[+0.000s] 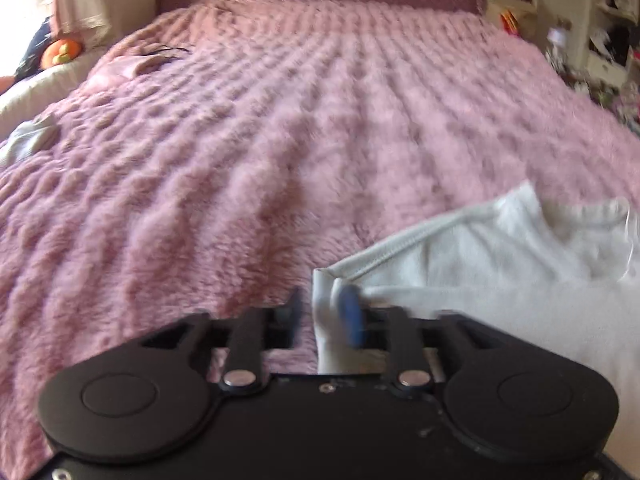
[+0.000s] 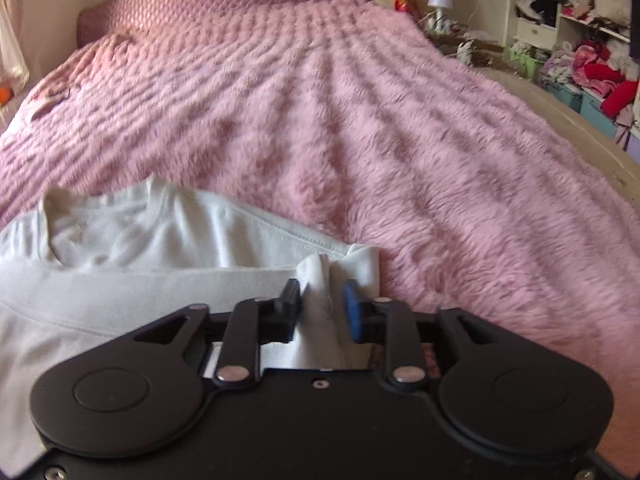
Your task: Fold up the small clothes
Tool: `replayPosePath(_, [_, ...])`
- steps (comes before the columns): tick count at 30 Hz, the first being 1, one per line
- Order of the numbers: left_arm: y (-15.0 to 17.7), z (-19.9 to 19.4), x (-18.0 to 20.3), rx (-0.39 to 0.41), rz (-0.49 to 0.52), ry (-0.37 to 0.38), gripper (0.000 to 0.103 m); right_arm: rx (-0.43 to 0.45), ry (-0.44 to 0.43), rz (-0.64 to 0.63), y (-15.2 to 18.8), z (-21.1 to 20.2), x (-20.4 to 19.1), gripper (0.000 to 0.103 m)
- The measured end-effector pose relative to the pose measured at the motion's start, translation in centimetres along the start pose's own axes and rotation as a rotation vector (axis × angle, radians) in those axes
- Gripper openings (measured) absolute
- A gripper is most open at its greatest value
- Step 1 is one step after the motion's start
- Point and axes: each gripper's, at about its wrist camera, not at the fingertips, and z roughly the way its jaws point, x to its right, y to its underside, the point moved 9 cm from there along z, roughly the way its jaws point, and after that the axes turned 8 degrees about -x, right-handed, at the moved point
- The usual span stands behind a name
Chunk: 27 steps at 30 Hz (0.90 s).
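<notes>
A small white garment (image 1: 500, 264) lies on the fluffy pink bedspread (image 1: 280, 140) at the near edge, its stitched hem facing the bed's head. My left gripper (image 1: 324, 314) stands at the garment's left corner. Its jaws are apart, and the corner rests against the blue pad (image 1: 352, 316), clear of the black finger. In the right wrist view the same garment (image 2: 160, 248) shows its neckline at the left. My right gripper (image 2: 322, 306) is open around a raised fold of the right corner, with a gap beside the blue pad (image 2: 352, 308).
A pale grey cloth (image 1: 28, 140) and a pink garment (image 1: 124, 66) lie near the bed's left side, beyond them an orange toy (image 1: 60, 52). The bed's right edge (image 2: 580, 128) borders cluttered shelves and bins of clothes (image 2: 592, 60). A small lamp (image 2: 440, 0) stands by the headboard.
</notes>
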Motion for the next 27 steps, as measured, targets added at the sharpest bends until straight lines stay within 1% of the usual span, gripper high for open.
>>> replayPosePath(1, [0.0, -1.2, -0.1, 0.012, -0.025, 0.022, 0.047, 0.018, -0.018, 0.005, -0.1, -1.0, -0.2, 0.028])
replayPosePath(3, [0.5, -4.3, 0.4, 0.039, -0.044, 0.086, 0.051, 0.042, -0.053, 0.014, 0.1, -3.0, -1.0, 0.028])
replayPosePath(4, [1.1, -5.8, 0.9, 0.049, -0.04, 0.116, 0.055, 0.049, -0.073, 0.016, 0.4, -4.1, -1.5, 0.028])
replayPosePath(5, [1.8, -7.3, 1.5, 0.052, -0.033, 0.144, 0.062, 0.057, -0.105, 0.022, 0.8, -5.3, -2.3, 0.028])
replayPosePath(7, [3.9, -10.0, 3.2, 0.046, -0.01, 0.213, 0.068, 0.06, -0.176, 0.034, 1.9, -7.4, -4.1, 0.028])
replayPosePath(9, [6.2, -12.3, 5.3, 0.044, 0.028, 0.276, 0.071, 0.067, -0.25, 0.031, 3.2, -9.3, -6.8, 0.028])
replayPosePath(12, [9.6, -14.3, 8.7, 0.056, 0.08, 0.292, 0.071, 0.08, -0.313, 0.02, 5.4, -11.1, -11.1, 0.028])
replayPosePath(14, [11.6, -14.6, 10.3, 0.043, 0.075, 0.301, 0.071, 0.074, -0.339, -0.002, 6.9, -11.2, -13.6, 0.028])
replayPosePath(16, [13.9, -14.6, 11.7, 0.009, 0.027, 0.333, 0.07, 0.056, -0.337, -0.024, 8.6, -11.0, -15.6, 0.028])
replayPosePath(18, [15.7, -14.1, 12.3, -0.026, -0.001, 0.365, 0.071, 0.038, -0.36, -0.036, 10.2, -10.8, -17.1, 0.028])
replayPosePath(19, [16.5, -13.6, 12.4, -0.044, -0.001, 0.354, 0.071, 0.027, -0.36, -0.05, 11.0, -10.6, -17.6, 0.028])
replayPosePath(20, [17.2, -13.0, 12.3, -0.06, 0.004, 0.328, 0.071, 0.015, -0.351, -0.073, 11.7, -10.4, -17.9, 0.028])
replayPosePath(21, [18.2, -12.5, 12.2, -0.071, 0.005, 0.308, 0.071, 0.001, -0.33, -0.096, 12.3, -9.9, -17.9, 0.028])
replayPosePath(24, [18.9, -11.8, 10.1, -0.072, -0.025, 0.298, 0.072, -0.012, -0.286, -0.105, 13.4, -9.5, -16.1, 0.028])
replayPosePath(27, [18.7, -11.7, 7.0, -0.084, -0.102, 0.297, 0.072, -0.01, -0.214, -0.074, 13.5, -10.3, -12.2, 0.028])
